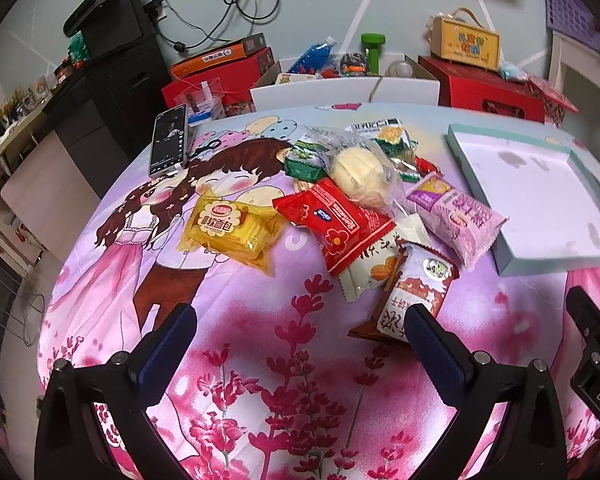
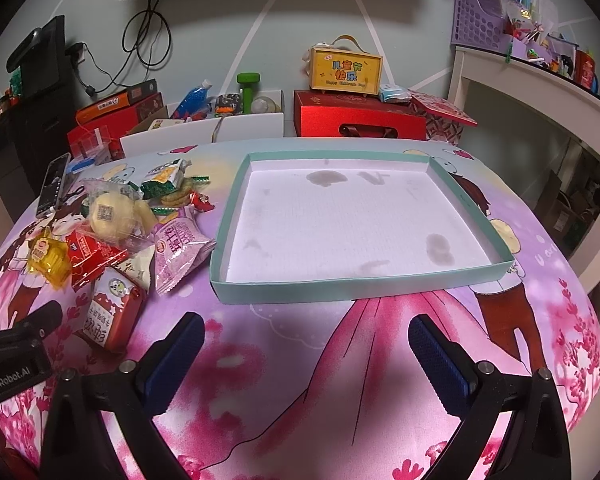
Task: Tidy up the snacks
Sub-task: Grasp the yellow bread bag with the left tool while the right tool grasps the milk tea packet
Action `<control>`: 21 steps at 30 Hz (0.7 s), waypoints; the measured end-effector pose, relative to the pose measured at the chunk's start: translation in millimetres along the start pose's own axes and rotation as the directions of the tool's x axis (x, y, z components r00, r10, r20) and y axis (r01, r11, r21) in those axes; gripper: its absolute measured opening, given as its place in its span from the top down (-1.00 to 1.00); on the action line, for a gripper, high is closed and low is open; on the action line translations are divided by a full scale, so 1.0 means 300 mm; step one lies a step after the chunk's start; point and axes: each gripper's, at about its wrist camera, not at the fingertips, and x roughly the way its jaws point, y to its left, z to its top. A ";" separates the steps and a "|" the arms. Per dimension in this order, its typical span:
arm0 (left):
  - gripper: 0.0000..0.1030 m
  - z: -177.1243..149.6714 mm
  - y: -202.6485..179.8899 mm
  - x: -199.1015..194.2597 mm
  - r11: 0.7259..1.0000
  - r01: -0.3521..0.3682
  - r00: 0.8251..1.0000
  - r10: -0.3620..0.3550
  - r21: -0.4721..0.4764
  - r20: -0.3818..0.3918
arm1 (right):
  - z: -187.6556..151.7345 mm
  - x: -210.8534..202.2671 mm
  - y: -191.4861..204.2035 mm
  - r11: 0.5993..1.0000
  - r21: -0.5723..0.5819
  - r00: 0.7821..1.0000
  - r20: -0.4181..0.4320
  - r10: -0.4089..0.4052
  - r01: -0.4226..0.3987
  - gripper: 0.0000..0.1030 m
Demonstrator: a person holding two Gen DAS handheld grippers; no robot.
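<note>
A pile of wrapped snacks lies on the cartoon-print cloth: a yellow bread pack (image 1: 232, 229), a red pack (image 1: 334, 222), a clear bag with a pale bun (image 1: 358, 170), a purple pack (image 1: 456, 216), a brown-and-white pack (image 1: 414, 292) and green packs (image 1: 304, 158). An empty shallow teal box (image 2: 364, 286) with a white stained floor sits right of the pile. My left gripper (image 1: 300, 332) is open and empty, just before the pile. My right gripper (image 2: 306, 344) is open and empty, in front of the box's near wall. The pile also shows in the right wrist view (image 2: 112, 232).
A phone (image 1: 168, 140) lies at the table's far left. Behind the table stand red gift boxes (image 2: 358, 120), a yellow carry box (image 2: 346, 70), an open white carton (image 2: 204, 128) of bottles, and a white shelf (image 2: 540, 80) at right.
</note>
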 end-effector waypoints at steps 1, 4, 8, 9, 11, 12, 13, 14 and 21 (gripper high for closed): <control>-1.00 0.003 0.011 -0.003 1.000 0.010 1.000 -0.010 -0.012 0.003 | 0.000 -0.003 0.000 1.000 0.000 1.000 0.004 0.003 -0.003 -1.00; -1.00 0.014 0.041 0.000 0.998 0.050 0.999 -0.050 -0.049 0.001 | 0.005 -0.016 0.001 1.000 0.008 0.999 0.020 0.030 -0.030 -1.00; -1.00 0.064 0.085 0.021 0.997 0.051 0.998 -0.052 -0.050 -0.026 | 0.028 -0.003 0.018 0.995 0.017 0.995 0.004 0.100 -0.100 -1.00; -1.00 0.075 0.097 0.028 0.997 0.055 0.998 -0.057 -0.057 -0.039 | 0.034 0.005 0.026 0.993 0.019 0.994 -0.007 0.113 -0.113 -1.00; -1.00 0.094 0.121 0.046 0.993 0.079 0.994 -0.085 -0.087 -0.068 | 0.052 0.025 0.047 0.989 0.028 0.989 -0.034 0.146 -0.145 -1.00; -1.00 0.105 0.140 0.059 0.988 0.100 0.990 -0.110 -0.116 -0.087 | 0.060 0.032 0.058 0.987 0.031 0.986 -0.045 0.159 -0.158 -1.00; -1.00 0.110 0.152 0.067 0.985 0.111 0.987 -0.125 -0.135 -0.098 | 0.073 0.042 0.078 0.984 0.035 0.982 -0.058 0.178 -0.177 -1.00; -1.00 0.116 0.166 0.078 0.980 0.120 0.984 -0.138 -0.158 -0.109 | 0.082 0.048 0.092 0.982 0.034 0.980 -0.066 0.189 -0.187 -1.00; -1.00 0.134 0.267 0.163 0.946 0.106 0.968 -0.169 -0.305 -0.187 | 0.119 0.096 0.226 0.968 -0.003 0.959 -0.136 0.248 -0.250 -1.00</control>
